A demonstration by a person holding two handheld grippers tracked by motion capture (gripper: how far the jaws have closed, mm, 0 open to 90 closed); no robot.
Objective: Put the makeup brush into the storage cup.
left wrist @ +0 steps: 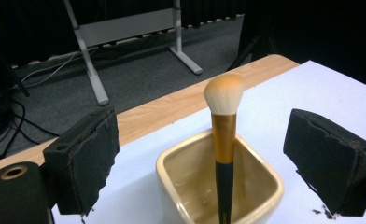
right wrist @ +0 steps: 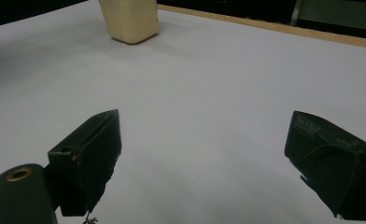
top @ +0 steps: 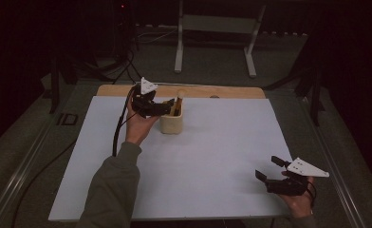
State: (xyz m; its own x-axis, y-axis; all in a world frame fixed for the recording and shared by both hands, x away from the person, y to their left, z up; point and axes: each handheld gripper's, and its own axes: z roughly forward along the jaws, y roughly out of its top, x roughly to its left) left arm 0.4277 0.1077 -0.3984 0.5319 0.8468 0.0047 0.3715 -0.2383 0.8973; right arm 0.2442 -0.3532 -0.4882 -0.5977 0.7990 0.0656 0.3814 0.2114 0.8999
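A cream square cup (top: pixel 172 122) (left wrist: pixel 221 182) (right wrist: pixel 129 18) stands on the white sheet near the table's far edge. A makeup brush (left wrist: pixel 224 135) (top: pixel 178 102) stands upright in it, with a black handle, gold ferrule and pale bristles on top. My left gripper (top: pixel 166 108) (left wrist: pixel 214 163) hovers just left of the cup, open, its jaws standing wide on either side of the brush without touching it. My right gripper (top: pixel 267 168) (right wrist: pixel 209 163) rests low over the sheet at the near right, open with nothing between its jaws.
The white sheet (top: pixel 212 156) covers most of the wooden table (top: pixel 222 91). A white metal stand (top: pixel 216 35) is on the floor beyond the table. Cables (top: pixel 122 66) lie on the floor at the far left.
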